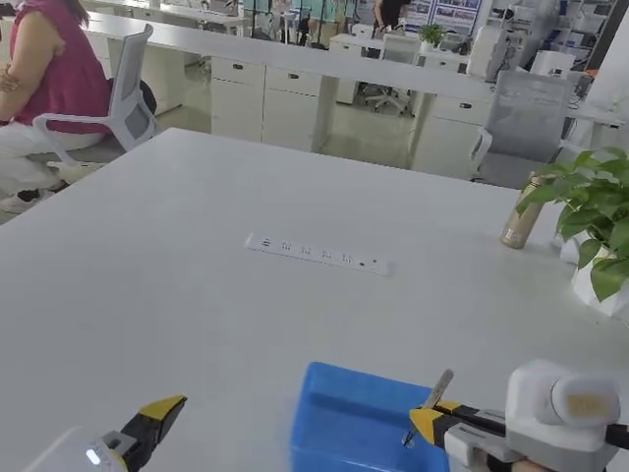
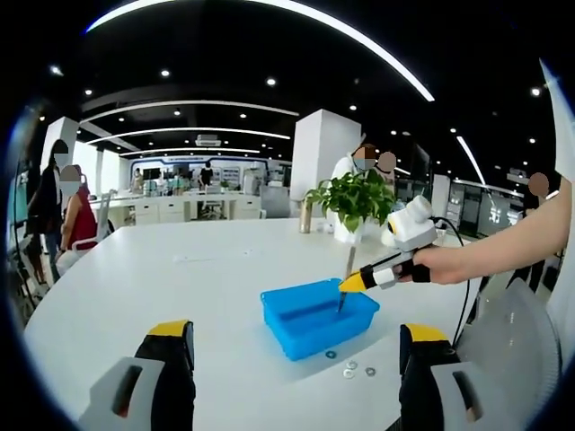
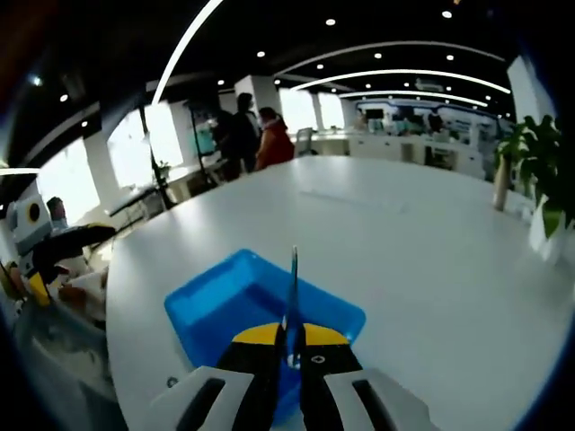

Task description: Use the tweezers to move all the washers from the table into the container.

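Tweezers (image 3: 293, 287) are pinched between the pressed-together jaws of the right gripper (image 3: 289, 337), their thin legs reaching forward from the yellow jaw tips. In the left gripper view the tweezers slant downward and their points are inside the blue container (image 3: 207, 301), which lies directly under and ahead of them. Whether the points hold anything is too small to tell.

The left gripper (image 2: 296, 334) has its jaws spread wide apart with nothing between them. It hangs over the white table (image 1: 197, 295) on the near side of the container, well apart from the tweezers.

A few washers (image 2: 352, 365) lie on the table outside the container, just beside the wall nearest the left gripper. They are below the right gripper and between the left gripper's jaws as its own view frames them.

Beyond the tweezers' points, a built-in power strip (image 1: 319, 254) is set flat in the tabletop. Farther off on the right gripper's outer side stand a potted plant (image 1: 595, 211) and a slim bronze bottle (image 1: 521, 211).
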The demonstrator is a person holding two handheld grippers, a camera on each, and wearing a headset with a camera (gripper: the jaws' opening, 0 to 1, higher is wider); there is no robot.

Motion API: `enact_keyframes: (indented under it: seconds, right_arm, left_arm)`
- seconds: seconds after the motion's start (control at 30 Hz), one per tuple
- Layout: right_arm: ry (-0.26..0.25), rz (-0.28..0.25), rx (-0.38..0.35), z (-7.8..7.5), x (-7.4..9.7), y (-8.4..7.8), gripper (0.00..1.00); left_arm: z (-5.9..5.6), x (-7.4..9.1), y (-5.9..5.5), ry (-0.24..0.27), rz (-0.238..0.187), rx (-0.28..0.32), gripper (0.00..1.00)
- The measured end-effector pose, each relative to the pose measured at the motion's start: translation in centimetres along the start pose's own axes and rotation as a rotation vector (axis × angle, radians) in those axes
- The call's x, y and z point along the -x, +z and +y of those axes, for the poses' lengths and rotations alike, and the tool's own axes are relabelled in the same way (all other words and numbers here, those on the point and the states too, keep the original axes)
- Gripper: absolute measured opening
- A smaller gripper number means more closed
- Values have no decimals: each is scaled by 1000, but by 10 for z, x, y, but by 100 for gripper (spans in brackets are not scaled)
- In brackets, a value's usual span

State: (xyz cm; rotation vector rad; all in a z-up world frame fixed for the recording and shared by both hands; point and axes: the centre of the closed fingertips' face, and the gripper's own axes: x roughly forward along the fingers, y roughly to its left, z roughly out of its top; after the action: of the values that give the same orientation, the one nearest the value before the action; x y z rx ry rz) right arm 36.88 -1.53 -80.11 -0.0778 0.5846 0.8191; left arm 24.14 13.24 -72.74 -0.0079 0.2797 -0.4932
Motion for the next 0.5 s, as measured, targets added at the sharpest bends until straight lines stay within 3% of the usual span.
enact_keyframes:
  seconds: [0.5]
  right_arm:
    - [2, 1, -6, 0, 5, -7, 4]
  left_arm:
    - [-2, 0, -1, -13, 0, 15, 97]
